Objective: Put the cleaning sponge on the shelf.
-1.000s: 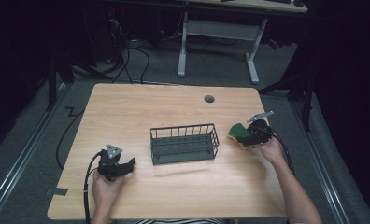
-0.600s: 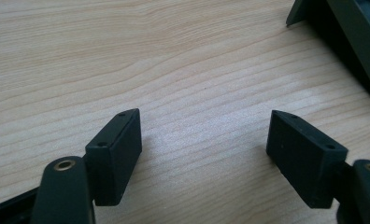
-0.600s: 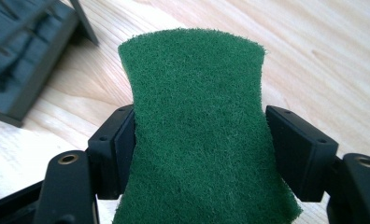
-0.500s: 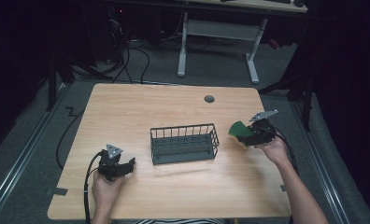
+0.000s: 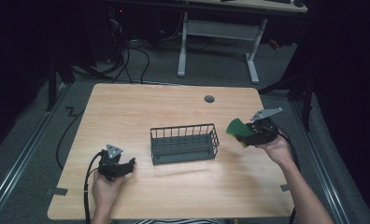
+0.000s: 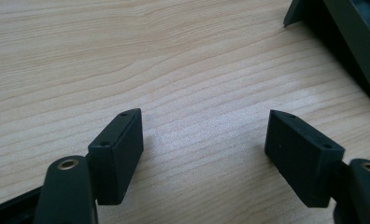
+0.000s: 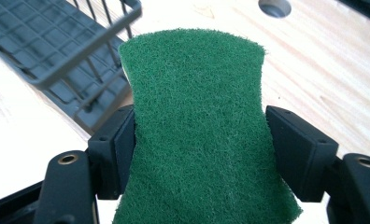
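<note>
Green sponge (image 7: 197, 135) clamped between right gripper (image 7: 199, 140) jaws.

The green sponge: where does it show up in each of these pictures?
High view: sponge at the right, in the right gripper, beside the wire basket.
Left gripper view: not in it.
Right gripper view: sponge fills the middle, pressed between the jaws.
Shared landmark: the basket, at upper left there.

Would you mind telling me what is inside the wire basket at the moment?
Nothing shows inside the wire basket: its grid floor looks bare through the bars. The green sponge is outside, held to its right between the right gripper's fingers. The near wall's bars partly cover the floor.
</note>
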`<state>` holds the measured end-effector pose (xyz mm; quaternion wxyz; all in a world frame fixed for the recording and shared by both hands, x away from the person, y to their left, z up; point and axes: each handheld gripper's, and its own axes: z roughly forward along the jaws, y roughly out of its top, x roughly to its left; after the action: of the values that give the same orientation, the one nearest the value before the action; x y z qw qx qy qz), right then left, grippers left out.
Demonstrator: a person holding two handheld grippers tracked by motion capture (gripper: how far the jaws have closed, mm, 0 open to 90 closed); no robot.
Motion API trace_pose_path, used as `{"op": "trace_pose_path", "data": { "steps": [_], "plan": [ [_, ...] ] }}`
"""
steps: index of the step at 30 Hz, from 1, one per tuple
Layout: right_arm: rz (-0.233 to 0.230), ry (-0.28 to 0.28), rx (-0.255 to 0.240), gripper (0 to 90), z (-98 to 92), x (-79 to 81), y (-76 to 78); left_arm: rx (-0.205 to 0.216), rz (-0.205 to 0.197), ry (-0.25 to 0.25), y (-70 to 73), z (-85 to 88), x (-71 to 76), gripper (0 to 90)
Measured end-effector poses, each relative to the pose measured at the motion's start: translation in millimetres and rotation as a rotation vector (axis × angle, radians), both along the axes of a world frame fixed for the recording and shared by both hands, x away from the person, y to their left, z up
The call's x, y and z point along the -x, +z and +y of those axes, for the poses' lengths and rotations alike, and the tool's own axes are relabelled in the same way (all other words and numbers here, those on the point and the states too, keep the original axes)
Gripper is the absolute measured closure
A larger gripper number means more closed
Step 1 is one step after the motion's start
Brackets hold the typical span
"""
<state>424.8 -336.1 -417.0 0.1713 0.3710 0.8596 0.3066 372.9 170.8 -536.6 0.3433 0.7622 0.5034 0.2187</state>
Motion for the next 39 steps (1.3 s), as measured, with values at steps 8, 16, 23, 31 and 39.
{"op": "trace_pose_path", "data": {
  "steps": [8, 16, 23, 31, 39],
  "plan": [
    [-0.035, 0.032, -0.008, 29.2, 6.4, 6.1, 16.7, 0.0, 0.0, 0.0, 0.0, -0.1, -0.1, 28.4],
    [-0.076, 0.087, -0.002, 29.1, 24.0, 7.7, 37.2, 0.0, 0.0, 0.001, 0.0, -0.2, -0.3, 28.4],
    [-0.076, 0.129, 0.012, 29.0, 41.7, 0.3, 41.5, 0.0, 0.0, 0.001, 0.0, -0.2, -0.4, 28.4],
    [-0.082, 0.188, 0.031, 29.0, 69.0, -8.0, 45.5, 0.0, 0.001, 0.001, 0.0, -0.3, -0.4, 28.4],
    [-0.082, 0.261, 0.055, 28.8, 97.8, -14.1, 44.3, 0.0, 0.0, 0.001, 0.0, -0.3, -0.4, 28.4]
  ]
}}
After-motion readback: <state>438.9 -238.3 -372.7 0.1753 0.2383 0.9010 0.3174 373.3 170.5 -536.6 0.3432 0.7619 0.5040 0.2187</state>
